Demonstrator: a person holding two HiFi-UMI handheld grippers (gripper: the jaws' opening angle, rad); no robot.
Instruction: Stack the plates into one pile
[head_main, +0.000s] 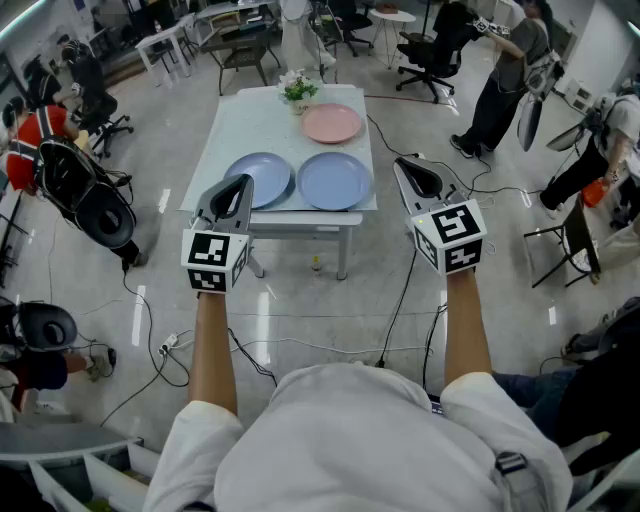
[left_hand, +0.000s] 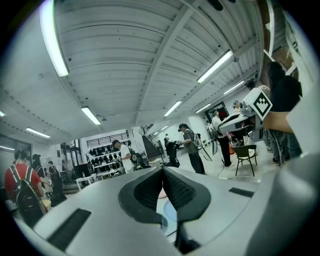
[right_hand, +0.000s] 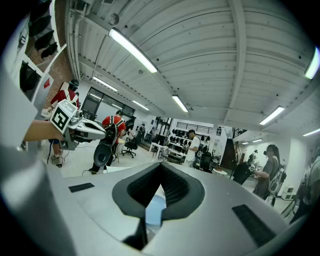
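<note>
Three plates lie apart on the pale table (head_main: 232, 130): a blue plate (head_main: 265, 175) at front left, a second blue plate (head_main: 334, 180) at front right, and a pink plate (head_main: 331, 123) behind it. My left gripper (head_main: 243, 182) hangs in the air before the table's front left corner, its tips over the near rim of the left blue plate, jaws shut and empty. The right gripper (head_main: 403, 163) hovers off the table's front right corner, also shut with nothing in it. In the left gripper view the pads (left_hand: 172, 187) meet; in the right gripper view the pads (right_hand: 172, 187) meet too.
A small flower pot (head_main: 299, 92) stands at the table's far edge. Cables (head_main: 300, 345) run over the floor between me and the table. A black backpack (head_main: 95, 205) sits at the left, a folding chair (head_main: 570, 240) at the right, and people stand around the room.
</note>
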